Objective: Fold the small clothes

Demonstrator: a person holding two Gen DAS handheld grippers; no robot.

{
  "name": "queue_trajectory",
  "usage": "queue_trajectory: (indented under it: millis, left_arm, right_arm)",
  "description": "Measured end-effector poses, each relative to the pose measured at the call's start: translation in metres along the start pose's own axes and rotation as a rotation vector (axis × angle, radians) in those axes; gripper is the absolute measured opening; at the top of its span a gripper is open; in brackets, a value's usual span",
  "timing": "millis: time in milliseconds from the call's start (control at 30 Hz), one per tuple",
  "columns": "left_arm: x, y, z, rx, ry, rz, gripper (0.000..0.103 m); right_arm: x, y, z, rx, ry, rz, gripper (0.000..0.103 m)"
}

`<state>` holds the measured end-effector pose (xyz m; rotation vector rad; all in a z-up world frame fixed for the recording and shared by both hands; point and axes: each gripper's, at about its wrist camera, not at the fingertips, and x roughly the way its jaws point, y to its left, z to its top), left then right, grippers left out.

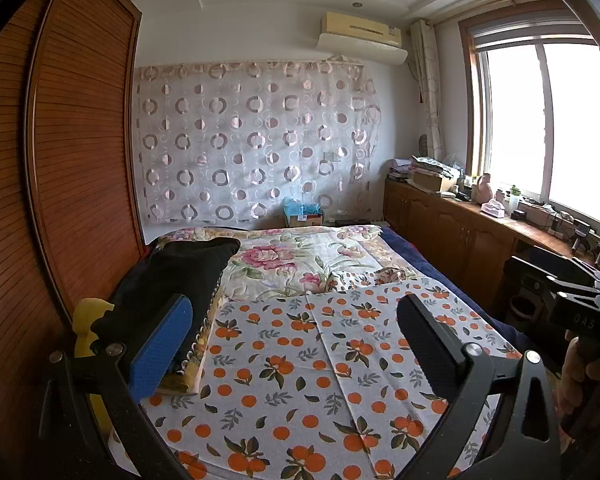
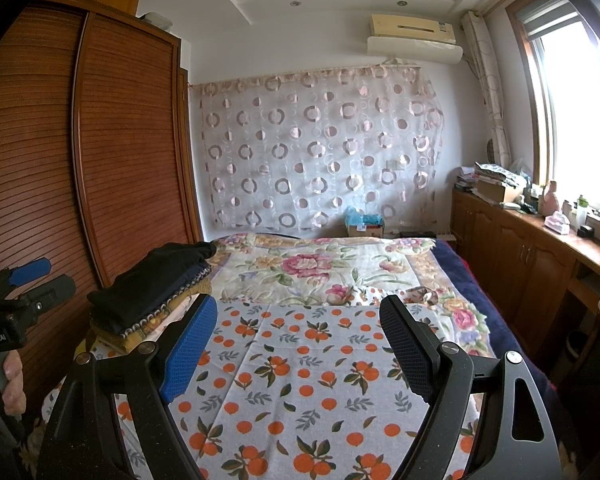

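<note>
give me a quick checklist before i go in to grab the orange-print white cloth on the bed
1. Left gripper open and holding nothing: ok.
2. Right gripper open and holding nothing: ok.
3. Orange-print white cloth spread flat on the bed: ok, though one fold line runs down it.
4. Cloth's near edge in view for a grasp: cannot tell, hidden below the grippers.
5. Stack of folded dark and yellow clothes off the cloth's middle: ok, it sits at the cloth's left side, though whether it overlaps that edge is unclear.
6. Floral bedspread beyond the cloth free of loose garments: ok.
</note>
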<state>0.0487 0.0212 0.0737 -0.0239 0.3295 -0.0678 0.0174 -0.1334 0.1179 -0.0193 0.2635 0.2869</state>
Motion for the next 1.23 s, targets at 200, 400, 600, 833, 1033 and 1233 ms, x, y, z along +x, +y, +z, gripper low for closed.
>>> queue_trajectory:
  millis: [200,400,600,833,1033,1233]
  left_arm:
    - [0.000,0.002,-0.001,-0.002,0.004,0.002,0.102]
    - [0.000,0.003,-0.001,-0.003,0.004,0.003,0.102]
    - [0.000,0.003,-0.002,-0.003,0.005,0.004,0.102]
    - [0.000,0.004,-0.001,-0.002,0.005,0.003,0.102]
    - [-0.001,0.004,-0.001,-0.002,0.004,0.003,0.102]
    - [-0.001,0.004,-0.001,-0.002,0.004,0.004,0.102]
  right_arm:
    - [0.004,-0.005,-0.002,0.000,0.004,0.000,0.085]
    - [0.005,-0.008,-0.001,-0.001,0.006,0.001,0.085]
    - [0.005,-0.008,-0.001,-0.002,0.005,0.002,0.085]
    - [0.006,-0.009,-0.001,-0.003,0.005,0.002,0.085]
    - [0.006,-0.011,0.000,-0.003,0.006,0.002,0.085]
    - [0.006,-0.012,-0.002,-0.005,0.006,0.006,0.085]
